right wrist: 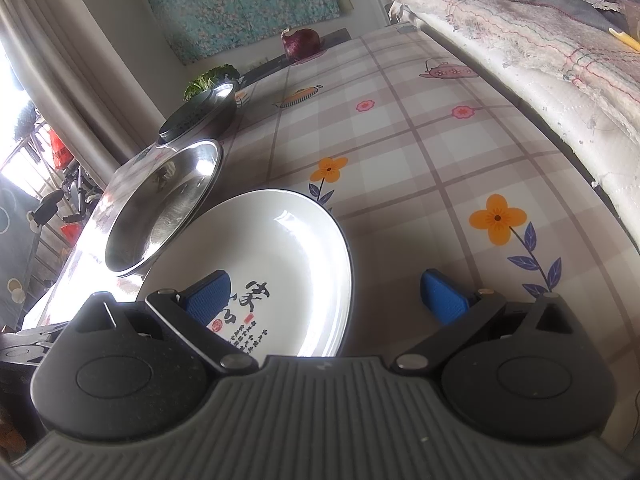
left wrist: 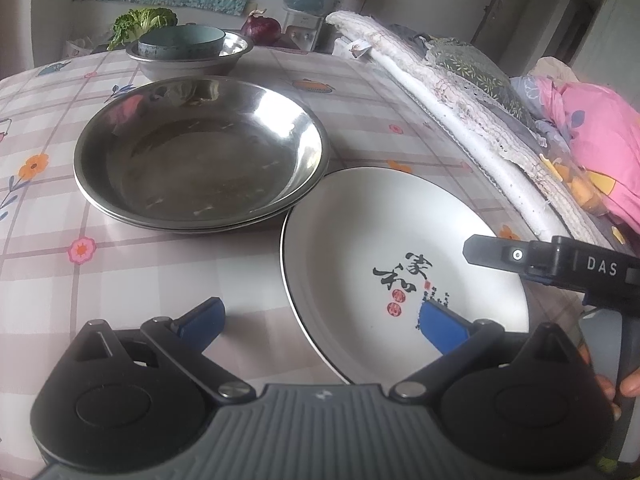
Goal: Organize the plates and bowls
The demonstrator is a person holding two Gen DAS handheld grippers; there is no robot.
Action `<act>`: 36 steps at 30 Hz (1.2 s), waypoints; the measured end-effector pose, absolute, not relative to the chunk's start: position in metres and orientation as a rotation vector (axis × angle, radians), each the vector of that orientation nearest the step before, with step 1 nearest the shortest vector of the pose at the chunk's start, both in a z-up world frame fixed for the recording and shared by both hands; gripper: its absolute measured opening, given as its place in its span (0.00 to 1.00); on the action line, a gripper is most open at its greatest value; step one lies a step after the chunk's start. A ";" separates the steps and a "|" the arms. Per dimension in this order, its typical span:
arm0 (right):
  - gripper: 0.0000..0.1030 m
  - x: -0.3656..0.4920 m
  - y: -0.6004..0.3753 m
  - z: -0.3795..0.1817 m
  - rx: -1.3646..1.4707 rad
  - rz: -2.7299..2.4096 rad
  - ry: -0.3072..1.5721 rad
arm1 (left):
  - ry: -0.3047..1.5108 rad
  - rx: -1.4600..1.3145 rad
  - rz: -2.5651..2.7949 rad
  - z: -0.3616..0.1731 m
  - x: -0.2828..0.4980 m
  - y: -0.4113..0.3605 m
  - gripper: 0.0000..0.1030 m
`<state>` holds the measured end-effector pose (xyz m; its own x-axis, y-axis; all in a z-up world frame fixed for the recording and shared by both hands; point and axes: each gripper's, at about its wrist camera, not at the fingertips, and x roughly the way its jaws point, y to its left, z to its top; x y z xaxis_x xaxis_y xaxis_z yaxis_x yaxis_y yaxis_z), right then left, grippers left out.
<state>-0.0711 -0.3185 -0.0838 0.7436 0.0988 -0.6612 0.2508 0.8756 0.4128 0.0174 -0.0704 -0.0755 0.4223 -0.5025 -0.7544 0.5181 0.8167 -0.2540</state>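
White plate: the white plate point(left wrist: 400, 264) with black calligraphy lies flat on the checked tablecloth point(left wrist: 132, 280), near me and to the right; I count it as the loose piece not yet put with anything
Steel plates: two shallow steel plates point(left wrist: 200, 152) sit nested one in the other, just left of and beyond the white plate; from the right wrist view their rim seems to overlap or touch its far-left edge, though I cannot tell which
Far stack: a steel bowl point(left wrist: 192, 56) at the far side holds a pale blue bowl point(left wrist: 180, 42) inside it, so I judge the bowls are already grouped
Left gripper: my left gripper point(left wrist: 320, 328) hovers low with its jaws spread wide, one blue pad over the cloth and the other over the near part of the white plate, straddling its left rim; it holds nothing
Right gripper: my right gripper point(right wrist: 328, 300) is also spread wide and empty, straddling the plate's right rim, one pad over the painted centre, the other over bare cloth
Why so held: I judge both are lined up to take the white plate by its thin rim, since a flat plate offers no other purchase
Risk: the glazed rim may slip, and the steel stack beside it leaves little room
Background: greens point(left wrist: 140, 24) and a red onion point(left wrist: 262, 28) lie beyond the bowls, clear of the work
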 end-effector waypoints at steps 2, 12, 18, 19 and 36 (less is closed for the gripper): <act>0.99 -0.072 -0.319 -0.084 0.511 -0.087 0.733 | 0.936 0.022 -0.638 -0.076 0.017 -0.071 1.00; 0.99 -0.070 -0.319 -0.083 0.498 -0.076 0.753 | 0.929 0.078 -0.643 -0.075 0.015 -0.076 1.00; 0.99 -0.070 -0.320 -0.081 0.511 -0.054 0.775 | 0.912 0.114 -0.630 -0.074 0.012 -0.076 0.90; 0.98 -0.072 -0.320 -0.081 0.516 -0.051 0.773 | 0.911 0.112 -0.631 -0.074 0.012 -0.076 0.87; 0.19 -0.086 -0.314 -0.085 0.473 -0.086 0.751 | 0.891 0.107 -0.620 -0.071 0.010 -0.078 0.33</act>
